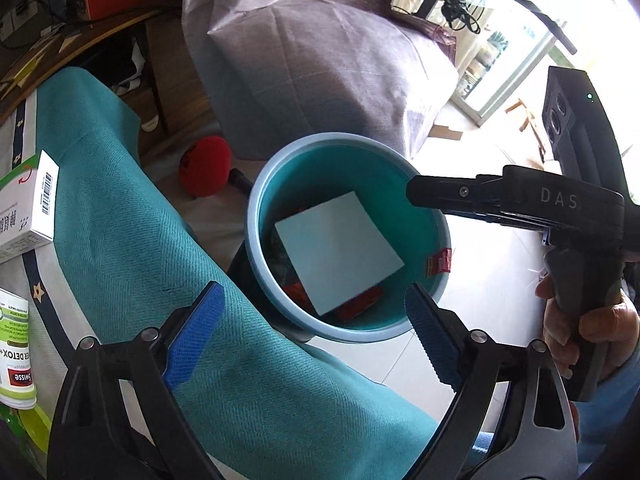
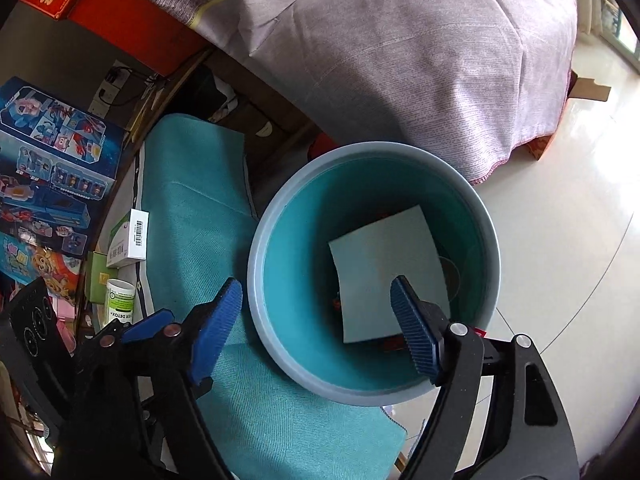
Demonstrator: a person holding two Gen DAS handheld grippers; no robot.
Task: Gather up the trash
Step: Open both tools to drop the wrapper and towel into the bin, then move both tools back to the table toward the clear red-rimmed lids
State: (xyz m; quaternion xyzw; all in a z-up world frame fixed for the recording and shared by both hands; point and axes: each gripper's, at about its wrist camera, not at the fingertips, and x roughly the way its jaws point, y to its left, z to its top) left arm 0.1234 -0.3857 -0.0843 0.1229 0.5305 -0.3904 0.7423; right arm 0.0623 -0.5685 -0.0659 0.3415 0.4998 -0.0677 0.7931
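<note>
With both the left gripper (image 1: 314, 332) and right gripper (image 2: 316, 330) held apart and empty above the bin (image 2: 494, 256), its rim could be knocked

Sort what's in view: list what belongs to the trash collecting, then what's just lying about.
Job: blue bin; pale paper sheet and red wrappers inside it; left gripper and right gripper, both open.

Lying about: white barcode box, supplement bottle, teal cloth, toy box.

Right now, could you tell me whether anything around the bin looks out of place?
One thing: a red wrapper hangs over the rim of the teal bin instead of lying inside. The pale square sheet rests tilted on other red trash within. Both claws are open and empty.
</note>
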